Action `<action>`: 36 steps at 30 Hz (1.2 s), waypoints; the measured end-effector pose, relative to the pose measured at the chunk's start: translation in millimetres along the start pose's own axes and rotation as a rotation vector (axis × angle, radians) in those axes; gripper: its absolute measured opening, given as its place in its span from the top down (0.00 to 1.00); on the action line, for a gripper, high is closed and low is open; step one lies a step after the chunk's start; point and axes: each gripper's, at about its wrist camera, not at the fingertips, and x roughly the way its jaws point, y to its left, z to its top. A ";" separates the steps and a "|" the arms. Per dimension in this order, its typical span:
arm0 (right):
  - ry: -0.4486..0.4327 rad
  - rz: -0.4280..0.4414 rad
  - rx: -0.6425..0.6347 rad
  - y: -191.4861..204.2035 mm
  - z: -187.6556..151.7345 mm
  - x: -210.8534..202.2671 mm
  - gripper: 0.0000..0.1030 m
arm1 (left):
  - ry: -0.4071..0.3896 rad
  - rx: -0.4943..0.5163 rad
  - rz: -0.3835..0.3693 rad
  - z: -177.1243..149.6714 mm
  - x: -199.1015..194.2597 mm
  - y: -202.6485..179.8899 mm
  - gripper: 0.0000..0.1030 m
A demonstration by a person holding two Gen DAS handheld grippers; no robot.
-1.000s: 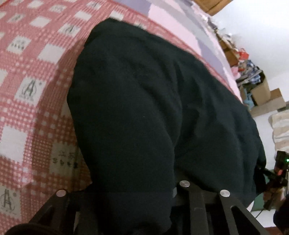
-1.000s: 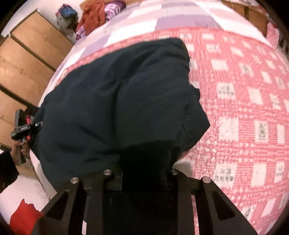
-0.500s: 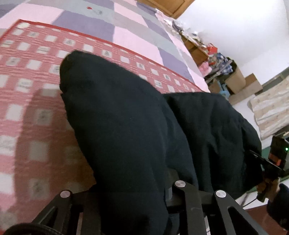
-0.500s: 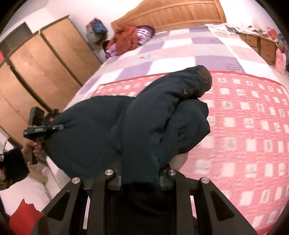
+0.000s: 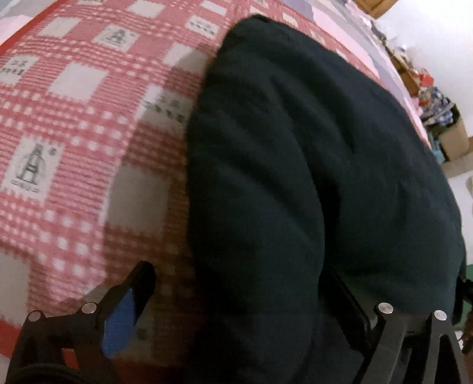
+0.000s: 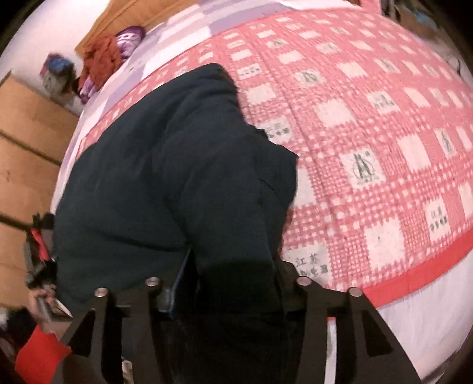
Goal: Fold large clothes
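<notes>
Dark navy garment (image 5: 310,165), one single bulky piece, is lying across the red-and-white checked blanket (image 5: 74,124) on the bed, and its near edge is spilling toward you over both tools. You are holding two grippers, one in each hand. In the left wrist view, your left gripper (image 5: 242,301) is standing with its fingers wide apart: one finger (image 5: 130,298), with a blue pad on its inner face, is sitting clear of the cloth over the blanket, while the other finger is pressing against the fabric on the far side of a thick fold. That fold is hanging down between the two fingers, so the left tool is spread and not pinching. In the right wrist view, your right gripper (image 6: 227,289) is straddling another thick fold of the same garment (image 6: 177,165); the cloth is covering the fingertips, so I cannot tell whether they are clamped on it or merely apart around it. The garment is lying mostly on the left half of that view, with the checked blanket (image 6: 369,124) stretching bare to the right. Beyond the blanket, one lilac-and-white checked sheet (image 6: 183,26) is showing, and one heap of orange and purple clothes (image 6: 109,56) is sitting by the wooden headboard. One wooden wardrobe (image 6: 20,153) is standing along the left edge. Your left tool is also appearing there, low at the left edge beside the garment.
</notes>
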 end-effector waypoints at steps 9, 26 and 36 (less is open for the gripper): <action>-0.310 -0.464 -0.116 16.1 -15.4 -89.5 0.39 | -0.170 0.083 0.238 -16.6 -83.9 -1.6 0.09; -0.090 -0.645 -0.239 -57.1 -54.4 -72.6 0.38 | -0.078 0.136 0.400 -48.9 -55.4 -53.9 0.14; -0.302 -0.542 -0.382 79.1 -131.7 -223.5 0.36 | -0.194 0.071 0.463 -125.7 -216.2 -132.9 0.12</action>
